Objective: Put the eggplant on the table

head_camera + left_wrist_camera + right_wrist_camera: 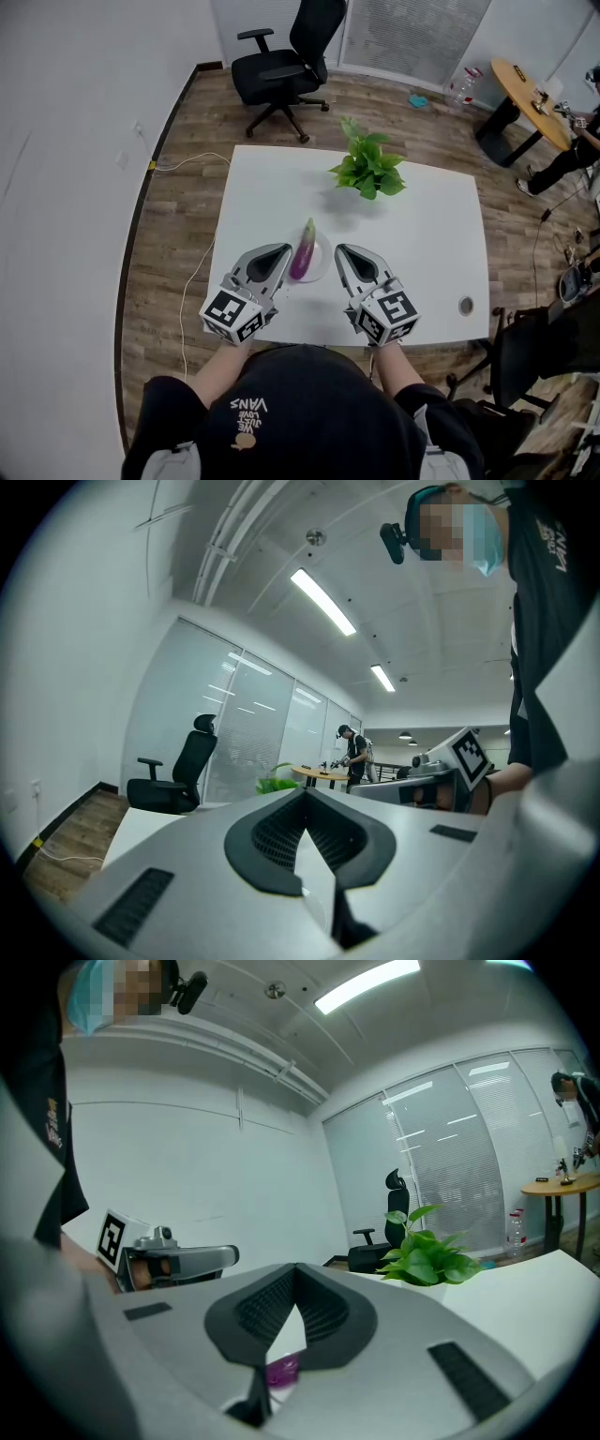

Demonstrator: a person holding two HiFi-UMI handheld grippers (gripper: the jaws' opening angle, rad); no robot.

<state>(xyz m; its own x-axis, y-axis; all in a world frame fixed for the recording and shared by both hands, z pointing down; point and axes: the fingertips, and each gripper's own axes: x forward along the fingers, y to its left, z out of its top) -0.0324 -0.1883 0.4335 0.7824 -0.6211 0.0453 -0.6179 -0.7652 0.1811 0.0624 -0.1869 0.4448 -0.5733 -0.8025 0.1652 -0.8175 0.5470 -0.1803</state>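
- eggplant (305, 249), where is it?
- lying on the small plate (325, 263), between my left gripper (283, 252) and right gripper (340, 250); both jaws are closed, empty.
- risk?
- i think a pinch off-centre lets the glossy skin slip, or drags the plate across the surface (422, 234).

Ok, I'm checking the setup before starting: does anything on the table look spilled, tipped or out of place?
Nothing stands out. The eggplant lies whole on its small plate near the front edge of the table, its stem end reaching past the rim. The potted plant stands upright farther back. No spill shows.
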